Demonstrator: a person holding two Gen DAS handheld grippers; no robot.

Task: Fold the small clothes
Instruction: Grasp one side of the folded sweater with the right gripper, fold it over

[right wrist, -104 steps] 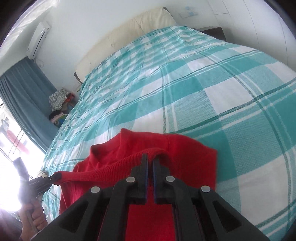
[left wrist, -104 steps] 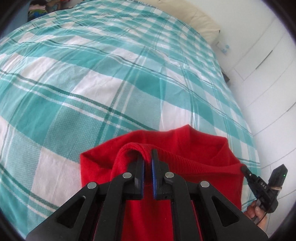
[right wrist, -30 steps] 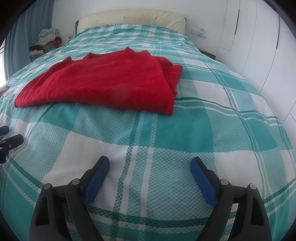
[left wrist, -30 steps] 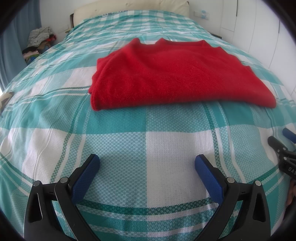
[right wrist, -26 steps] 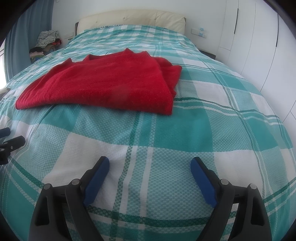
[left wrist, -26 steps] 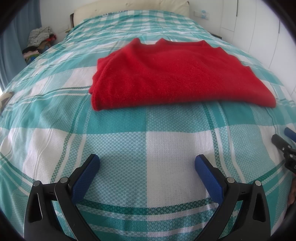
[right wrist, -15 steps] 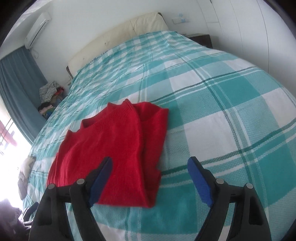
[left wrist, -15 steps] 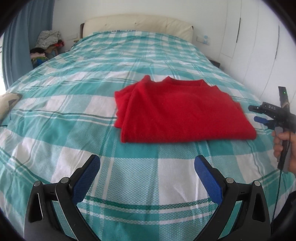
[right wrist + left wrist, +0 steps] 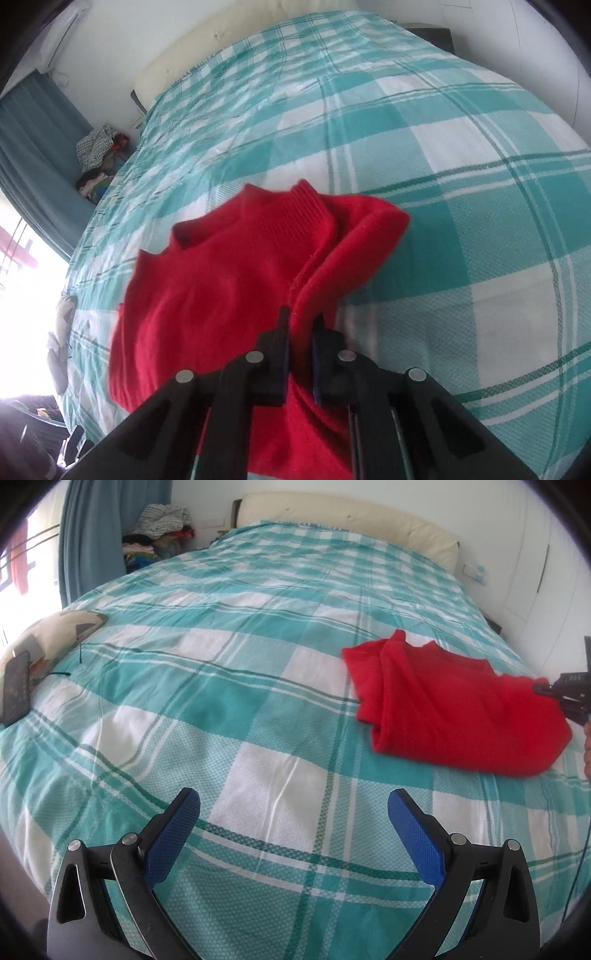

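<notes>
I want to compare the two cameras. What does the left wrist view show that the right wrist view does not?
Only the left wrist view shows the open left gripper over the bedspread and a dark phone at the bed's edge. Only the right wrist view shows the right gripper, whose jaws have just been closing, pinching a fold. Both show the red sweater and the clothes pile.
</notes>
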